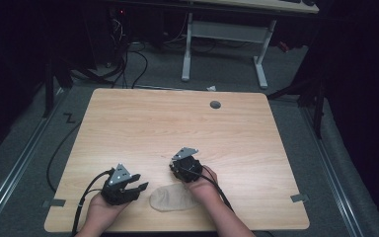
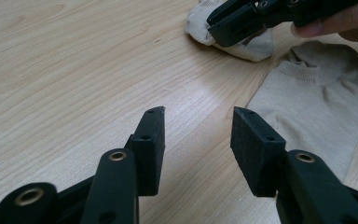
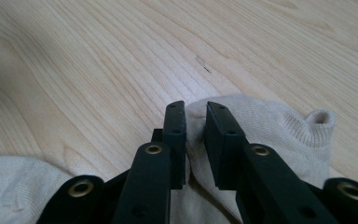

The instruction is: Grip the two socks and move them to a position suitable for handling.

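Beige sock [image 3: 261, 126] pinched by right gripper [image 3: 196, 112] fingers, angled down | left gripper [image 2: 198, 116] fingers spread, empty, low.

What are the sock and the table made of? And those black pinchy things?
The sock looks like soft knitted fabric, probably cotton: beige, matte, with fine ribs at its cuff. The table shows pale wood grain with a smooth, faintly shiny surface; whether solid wood or laminate is unclear. The right gripper, pinching the sock, has matte black jaws, likely plastic, with textured pads and brass-coloured rivets.
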Available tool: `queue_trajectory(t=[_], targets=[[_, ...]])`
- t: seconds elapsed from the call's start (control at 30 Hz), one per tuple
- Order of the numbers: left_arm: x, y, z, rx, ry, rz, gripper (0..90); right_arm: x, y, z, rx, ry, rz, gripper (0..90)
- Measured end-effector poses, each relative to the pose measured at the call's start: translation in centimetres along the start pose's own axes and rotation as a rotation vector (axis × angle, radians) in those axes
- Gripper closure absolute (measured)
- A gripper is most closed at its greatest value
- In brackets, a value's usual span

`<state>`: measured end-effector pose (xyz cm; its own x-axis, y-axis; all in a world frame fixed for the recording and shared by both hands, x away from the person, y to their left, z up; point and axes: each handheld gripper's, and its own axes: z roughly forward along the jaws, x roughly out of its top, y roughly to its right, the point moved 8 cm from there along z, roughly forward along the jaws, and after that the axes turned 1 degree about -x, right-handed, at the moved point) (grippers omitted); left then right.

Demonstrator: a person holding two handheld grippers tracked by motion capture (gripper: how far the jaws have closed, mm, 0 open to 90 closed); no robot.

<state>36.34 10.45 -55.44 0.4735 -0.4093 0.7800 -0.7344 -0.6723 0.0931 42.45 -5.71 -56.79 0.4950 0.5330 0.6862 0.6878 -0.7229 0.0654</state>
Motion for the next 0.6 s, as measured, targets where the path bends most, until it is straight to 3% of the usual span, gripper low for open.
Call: queue_trajectory(t=[0.07, 0.37, 0.47, 0.6], targets=[[0.0, 0.1, 0.0, -0.001, -0.001, 0.002, 55.2, 0.2, 0.0, -0.2, -0.001, 0.004, -0.008, 84.4], [0.1, 0.1, 0.0, 0.000, 0.000, 0.004, 55.2, 1.3, 0.4, -1.7, -0.020, 0.053, -0.005, 86.4], [0.1, 0.1, 0.0, 0.001, 0.002, 0.004, 55.2, 1.8, 1.3, -2.9, -0.036, 0.096, 0.021, 86.4], [0.1, 0.1, 0.0, 0.003, 0.003, 0.003, 55.1, 1.6, 3.9, -5.1, -0.087, 0.161, 0.078, 86.2]])
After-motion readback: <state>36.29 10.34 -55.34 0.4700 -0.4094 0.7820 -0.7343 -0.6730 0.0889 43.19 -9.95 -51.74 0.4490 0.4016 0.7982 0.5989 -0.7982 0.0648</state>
